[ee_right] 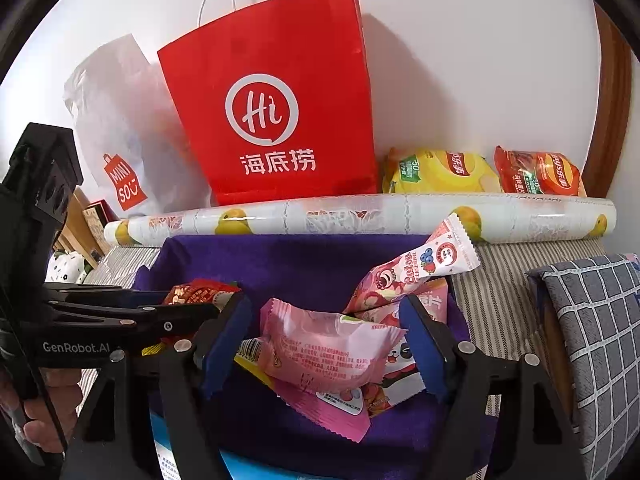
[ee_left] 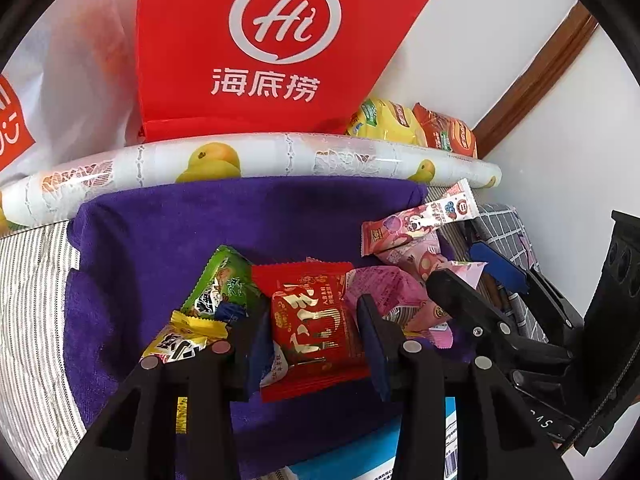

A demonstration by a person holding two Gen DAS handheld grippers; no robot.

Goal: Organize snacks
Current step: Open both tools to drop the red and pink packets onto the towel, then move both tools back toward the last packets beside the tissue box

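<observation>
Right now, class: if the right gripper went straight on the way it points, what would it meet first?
Most likely the pale pink snack packet lying between the right gripper's open jaws, on the purple cloth. Depth is hard to judge.

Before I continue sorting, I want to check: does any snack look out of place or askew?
Yes. One long pink-and-white snack stick leans tilted on the pink packets, its end reaching toward the fruit-print roll. Nothing looks torn or spilled.

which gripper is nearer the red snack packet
Left. The left gripper has its jaws shut on the red snack packet; the right gripper sits beside it, around a pink packet.
</observation>
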